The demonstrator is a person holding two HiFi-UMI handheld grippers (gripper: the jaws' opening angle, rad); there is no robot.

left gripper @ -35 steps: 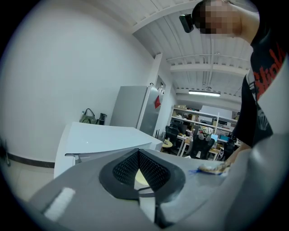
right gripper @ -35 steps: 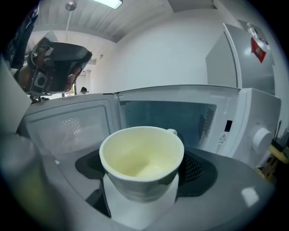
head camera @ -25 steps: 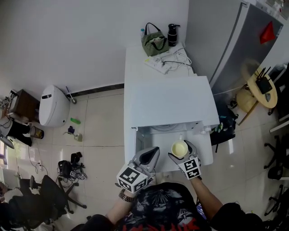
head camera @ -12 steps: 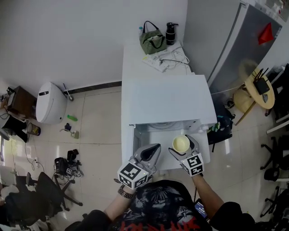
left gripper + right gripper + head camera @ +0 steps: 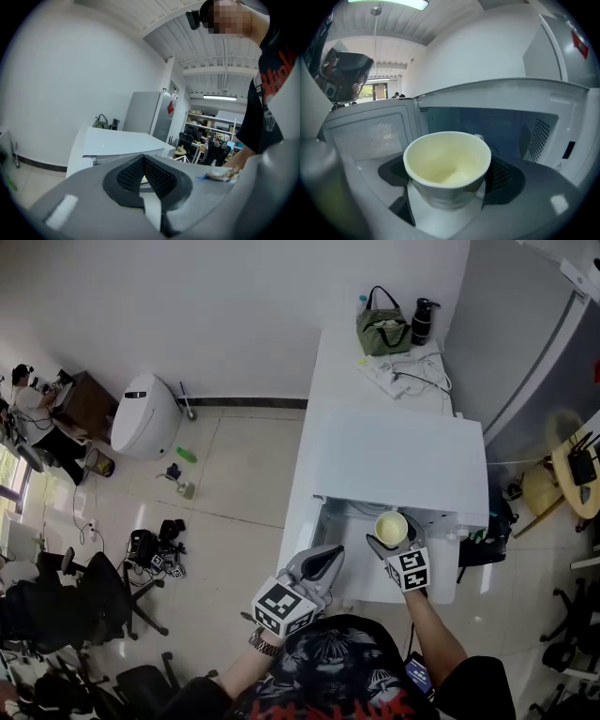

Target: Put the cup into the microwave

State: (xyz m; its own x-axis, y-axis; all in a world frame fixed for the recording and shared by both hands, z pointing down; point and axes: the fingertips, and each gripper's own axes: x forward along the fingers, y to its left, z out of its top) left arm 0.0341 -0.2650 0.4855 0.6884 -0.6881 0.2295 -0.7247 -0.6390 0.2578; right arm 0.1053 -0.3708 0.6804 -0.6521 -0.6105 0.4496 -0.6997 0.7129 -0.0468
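**Cup held at the open microwave, left gripper closed on nothing**

In the right gripper view, my right gripper (image 5: 394, 538) was clamped on the cup (image 5: 446, 161), with 1 dark pad pressed to each side of its lower wall. The cup stood upright, white outside and pale yellow inside, and it held nothing. It hung just in front of the open mouth of the microwave (image 5: 403, 454). The bluish cavity (image 5: 487, 125) filled the middle of that view behind the rim. The door (image 5: 370, 132) stood swung open at the left of the frame. In the head view the cup sat at the lower centre, right at the front edge of the white microwave.

My left gripper (image 5: 322, 562) hovered lower left of the cup in the head view, well clear of it. In the left gripper view its 2 ribbed pads (image 5: 157, 176) met at the centre line with nothing held between them.

Further out, the microwave stood on a white counter (image 5: 339, 381) that ran toward the wall at the top of the head view. At the counter's far end sat a green bag (image 5: 380, 332) and, just to its right, a black bottle (image 5: 424, 320), with a tangle of white cables (image 5: 405, 374) in front of them. A grey refrigerator (image 5: 534, 343) filled the upper right.
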